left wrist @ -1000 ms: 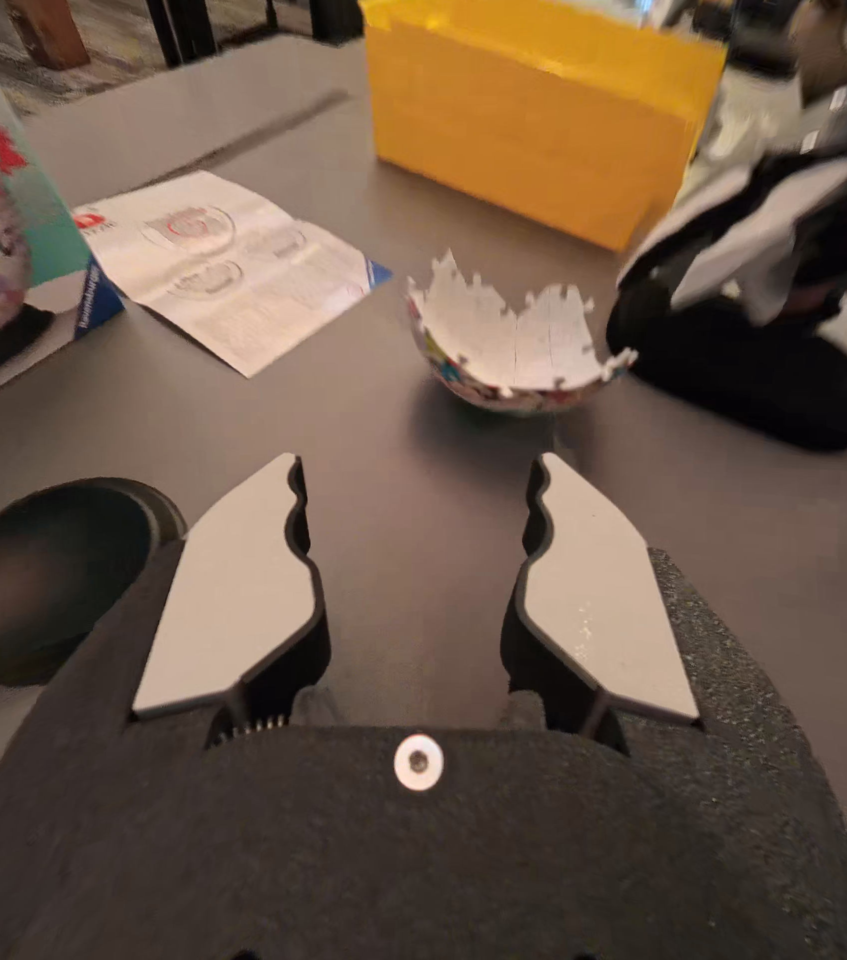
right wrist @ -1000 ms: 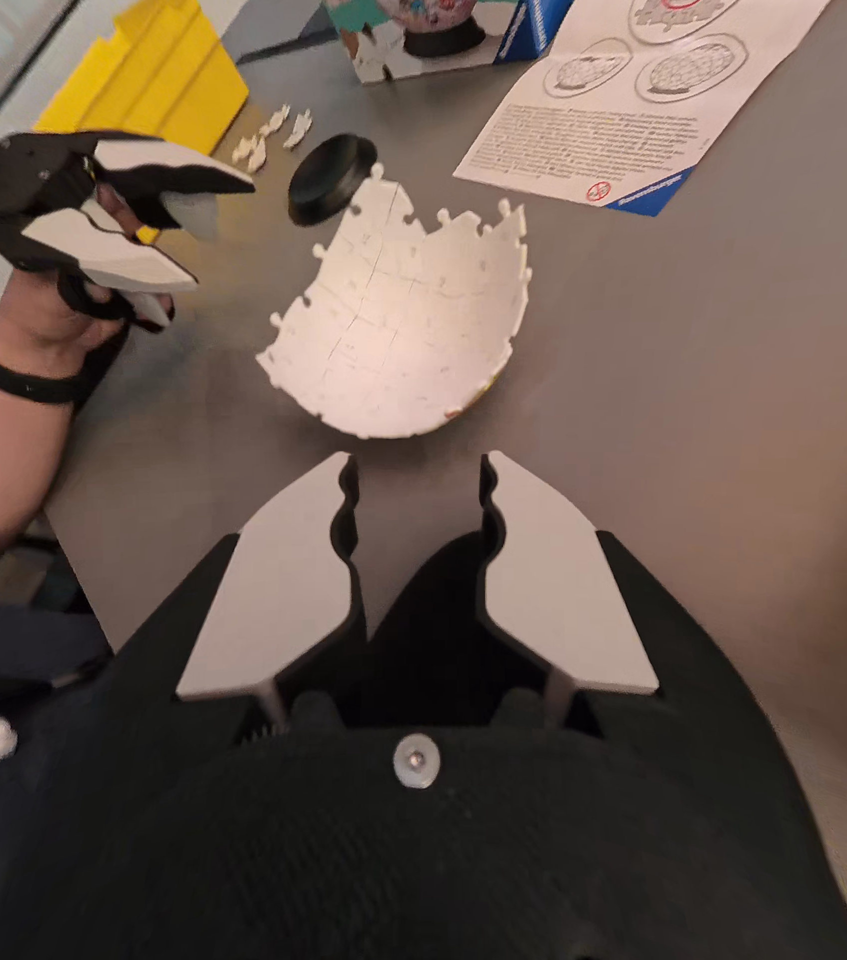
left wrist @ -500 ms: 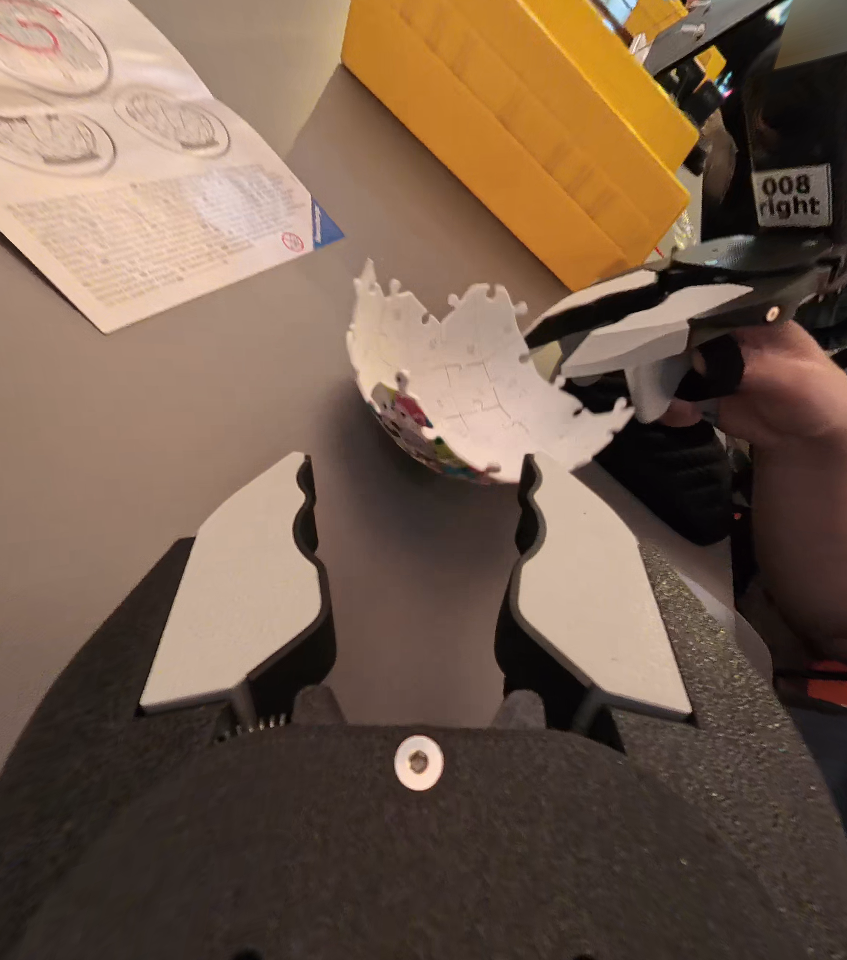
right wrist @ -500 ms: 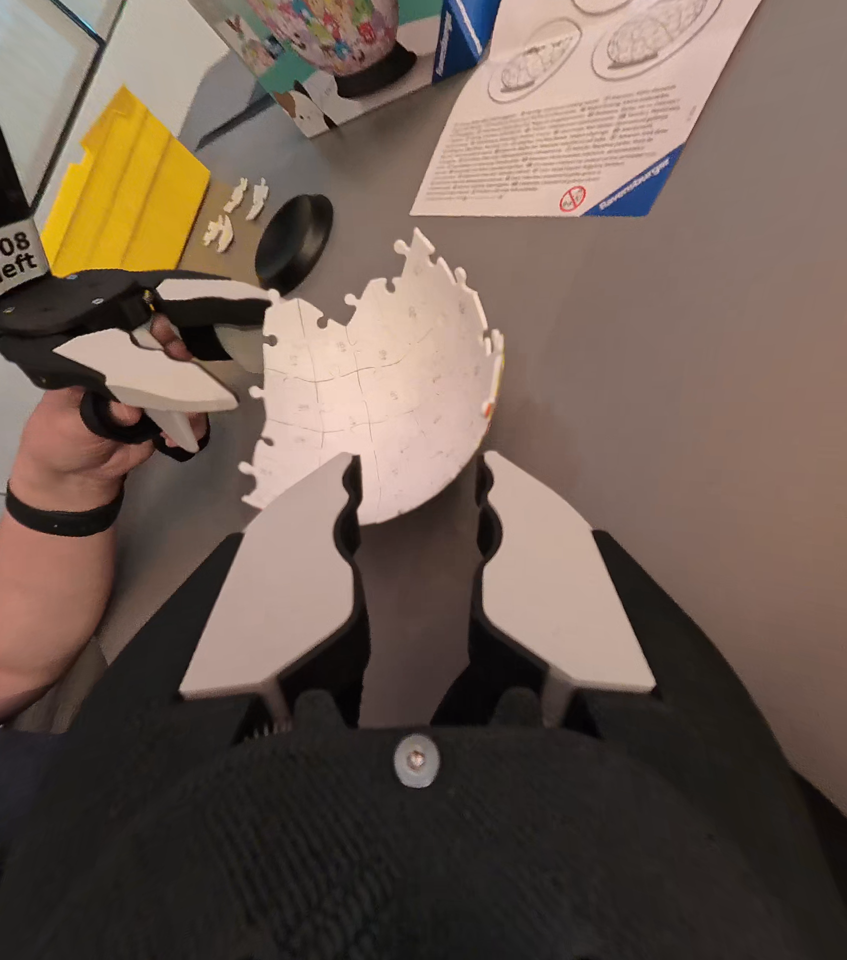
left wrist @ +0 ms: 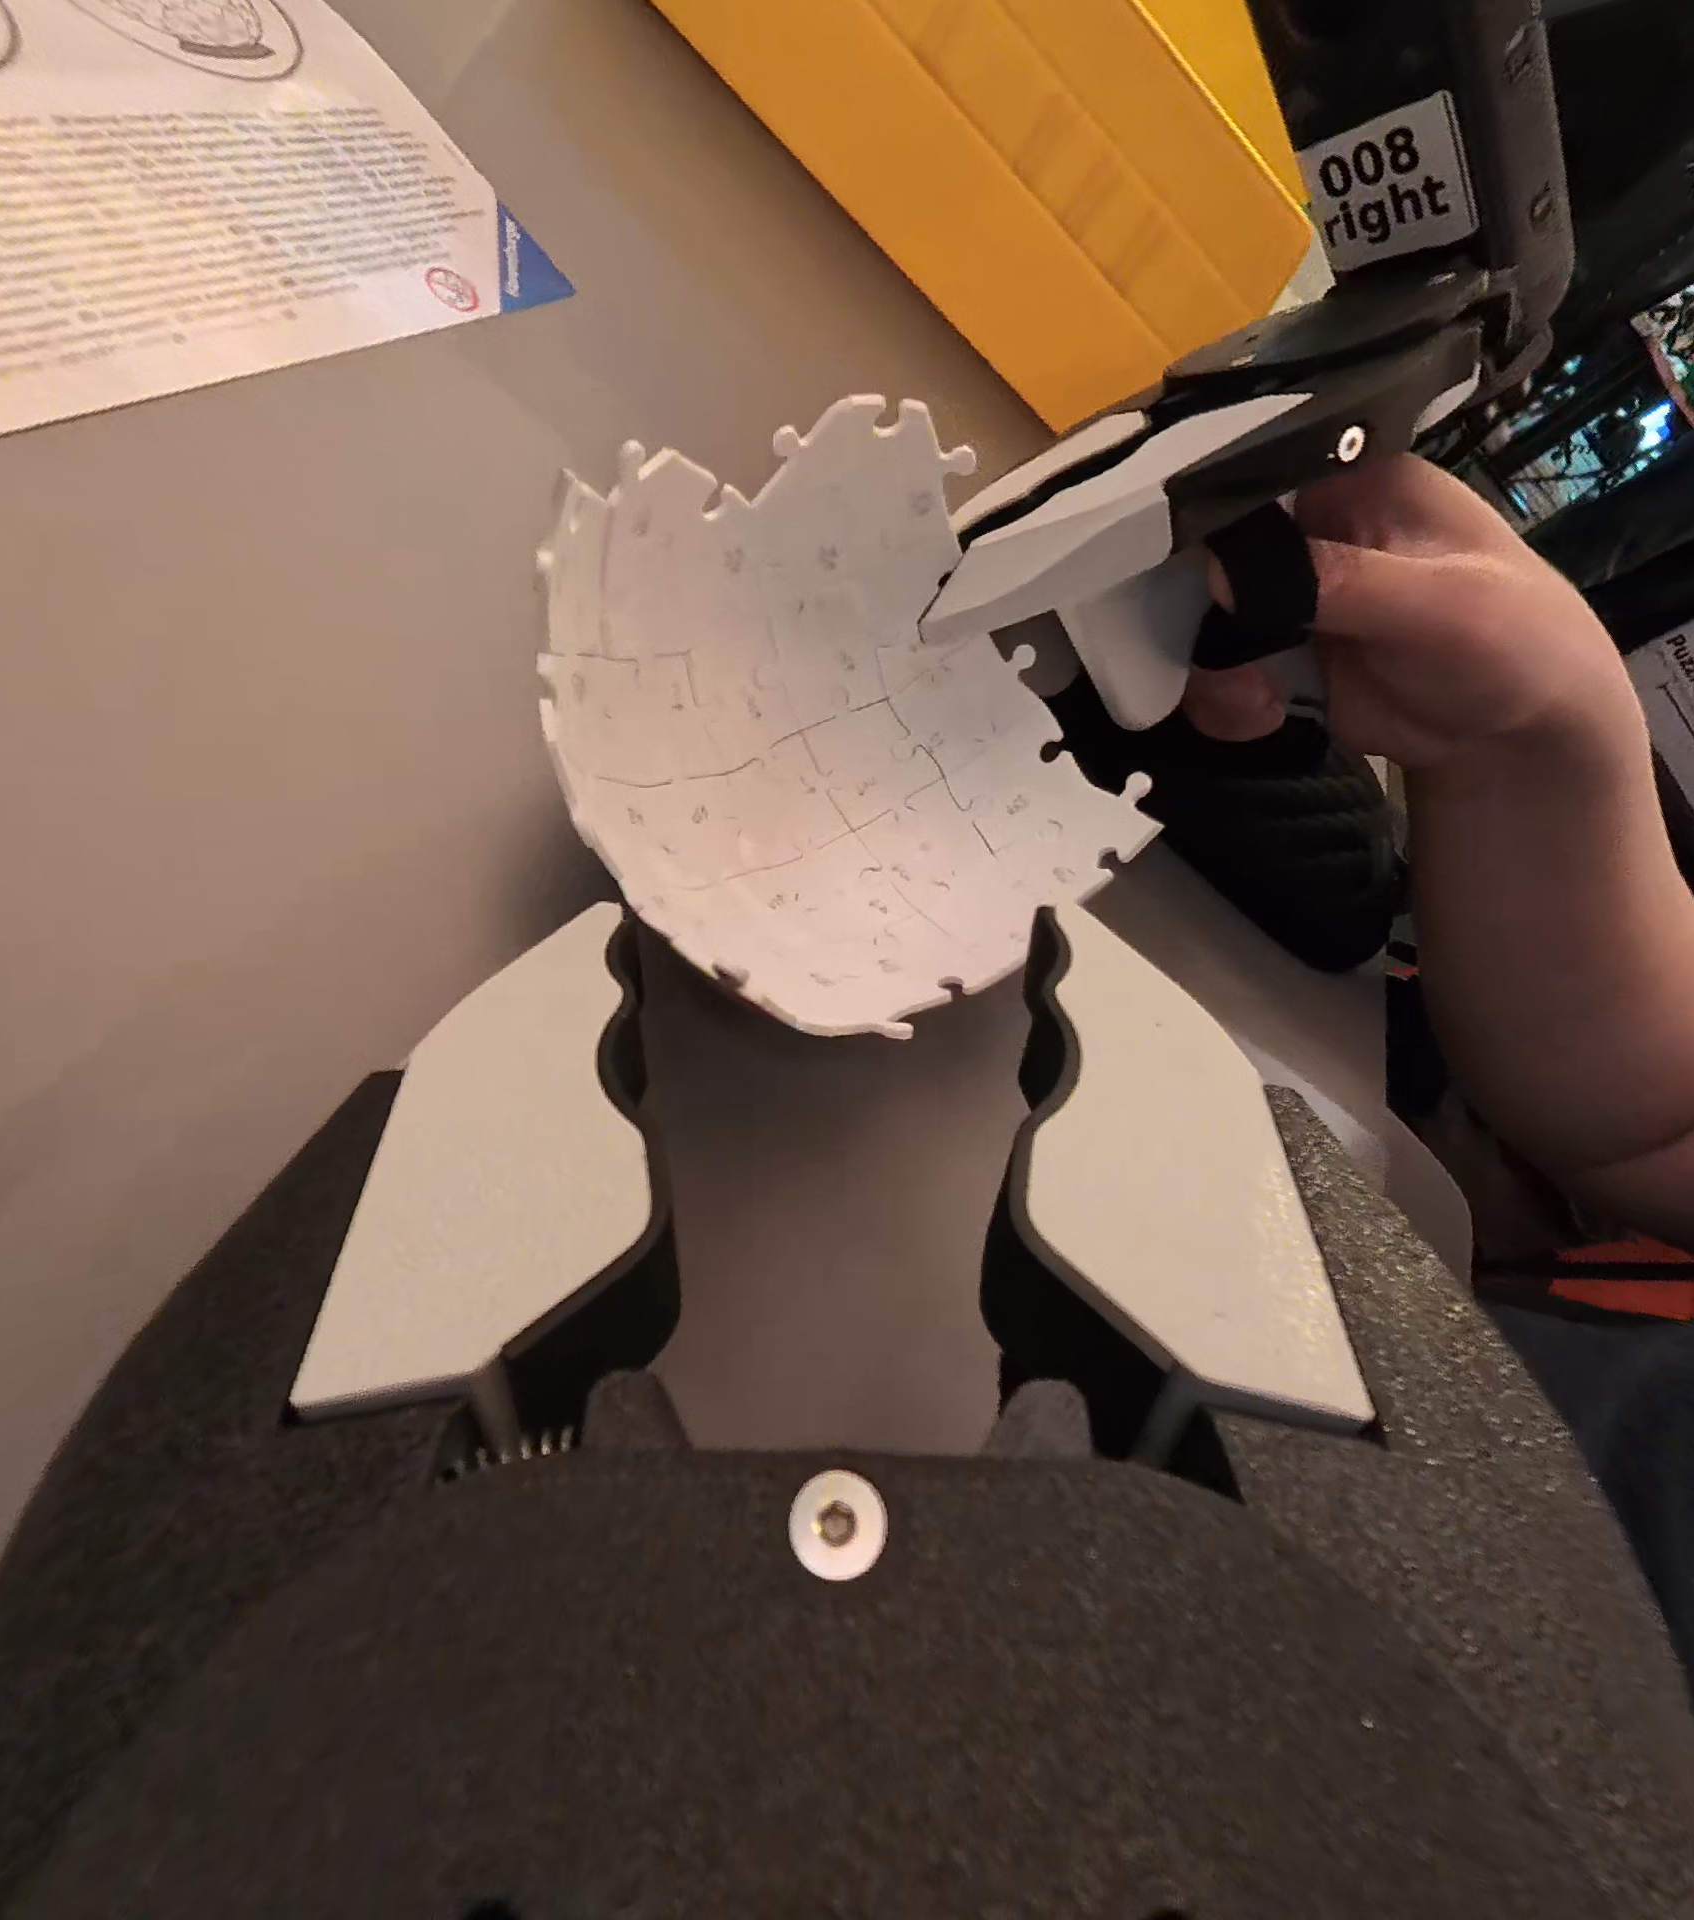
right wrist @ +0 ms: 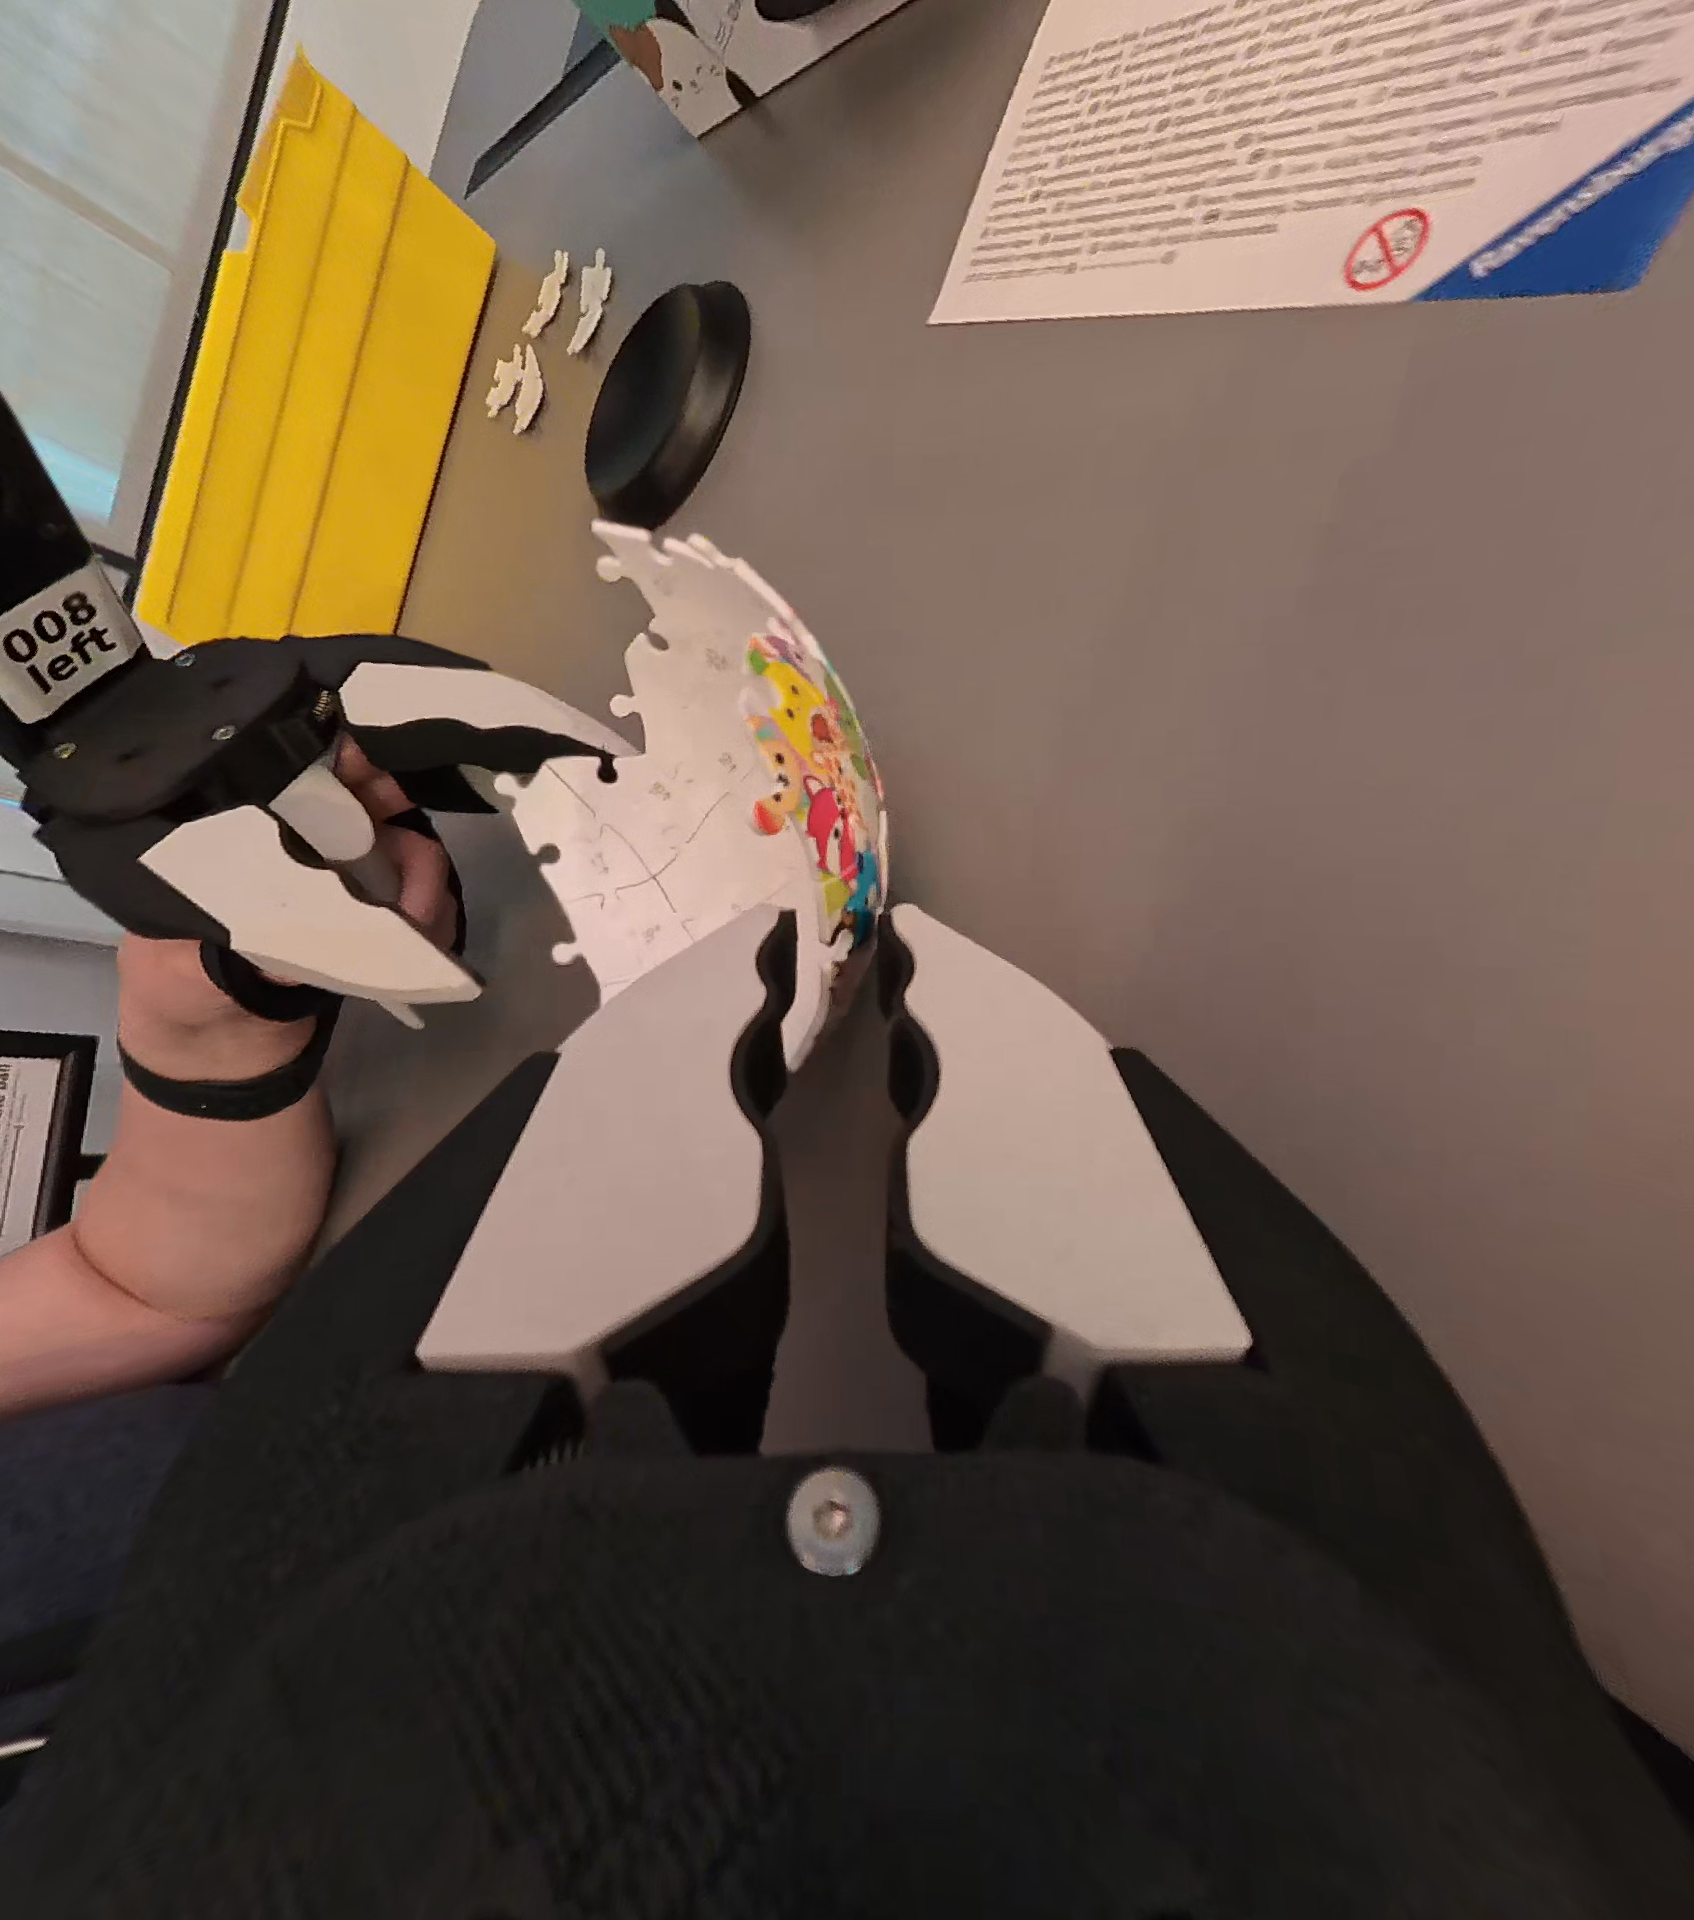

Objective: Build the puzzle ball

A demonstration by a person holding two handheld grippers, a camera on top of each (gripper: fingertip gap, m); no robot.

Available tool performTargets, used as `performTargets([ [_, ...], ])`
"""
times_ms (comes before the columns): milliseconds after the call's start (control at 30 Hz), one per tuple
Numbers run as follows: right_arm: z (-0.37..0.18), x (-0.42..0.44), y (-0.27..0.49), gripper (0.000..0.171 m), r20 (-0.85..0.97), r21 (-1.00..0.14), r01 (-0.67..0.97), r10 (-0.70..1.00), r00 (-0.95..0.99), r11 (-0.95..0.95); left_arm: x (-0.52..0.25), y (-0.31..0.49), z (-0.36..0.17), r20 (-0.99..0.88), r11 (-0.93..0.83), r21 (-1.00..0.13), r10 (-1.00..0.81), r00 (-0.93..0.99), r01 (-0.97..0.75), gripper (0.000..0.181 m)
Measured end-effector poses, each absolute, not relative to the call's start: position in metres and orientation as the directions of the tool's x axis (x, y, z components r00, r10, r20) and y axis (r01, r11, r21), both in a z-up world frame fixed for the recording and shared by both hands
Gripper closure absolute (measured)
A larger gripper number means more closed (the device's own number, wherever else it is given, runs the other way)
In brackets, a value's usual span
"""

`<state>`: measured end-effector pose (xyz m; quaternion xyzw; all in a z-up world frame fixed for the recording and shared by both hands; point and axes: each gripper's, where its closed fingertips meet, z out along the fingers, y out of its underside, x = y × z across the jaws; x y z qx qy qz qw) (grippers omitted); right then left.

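The half-built puzzle ball shell (left wrist: pixel 822 748) is white inside and colourful outside (right wrist: pixel 822 769). It is tipped up on its side over the grey table (left wrist: pixel 199 727). My right gripper (right wrist: pixel 835 925) is shut on the shell's rim, with the edge pinched between its fingertips. It shows at the shell's upper right in the left wrist view (left wrist: pixel 957 571). My left gripper (left wrist: pixel 827 935) is open, with the shell's lower edge just ahead of its fingertips. In the right wrist view the left gripper (right wrist: pixel 552 868) stands wide open, and its upper fingertip (right wrist: pixel 614 743) is at the shell's jagged rim.
A black round stand (right wrist: pixel 671 400) and a few loose white pieces (right wrist: pixel 552 332) lie beyond the shell. A yellow bin (left wrist: pixel 978 177) and an instruction sheet (left wrist: pixel 147 208) are farther off. The puzzle box (right wrist: pixel 718 52) is at the far edge. A black bundle (left wrist: pixel 1269 831) lies to the right. The right tips stand about 15 cm off the black bundle (left wrist: pixel 1269 831).
Both grippers came in to the shell. My right gripper's fingers closed on the shell's rim and tipped it up off the table. My left gripper moved closer and narrowed slightly but stays open.
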<state>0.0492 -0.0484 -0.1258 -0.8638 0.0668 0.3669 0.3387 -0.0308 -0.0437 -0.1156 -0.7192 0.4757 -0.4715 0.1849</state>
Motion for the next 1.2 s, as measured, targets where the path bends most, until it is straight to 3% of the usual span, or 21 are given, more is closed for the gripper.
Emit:
performTargets([
  [433, -0.13, -0.029, -0.01, 0.156, -0.68, -0.491, -0.198, 0.231, 0.696, -0.848, -0.113, -0.039, -0.113, 0.504, -0.546, -0.719, -0.836, 0.219, -0.429, 0.11],
  [700, -0.13, -0.038, -0.003, 0.153, -0.673, -0.487, -0.19, 0.227, 0.704, -0.853, -0.136, -0.047, -0.113, 0.482, -0.527, -0.746, -0.849, 0.216, -0.408, 0.11],
  [1000, -0.083, 0.001, -0.008, 0.148, -0.588, -0.663, -0.246, 0.289, 0.755, -0.707, -0.139, -0.056, -0.109, 0.463, -0.497, -0.778, -0.867, 0.182, -0.385, 0.11],
  [1200, -0.008, 0.007, -0.034, 0.149, -0.301, -0.948, -0.182, 0.542, 0.785, -0.262, -0.14, -0.052, -0.097, 0.404, -0.451, -0.823, -0.892, 0.2, -0.345, 0.11],
])
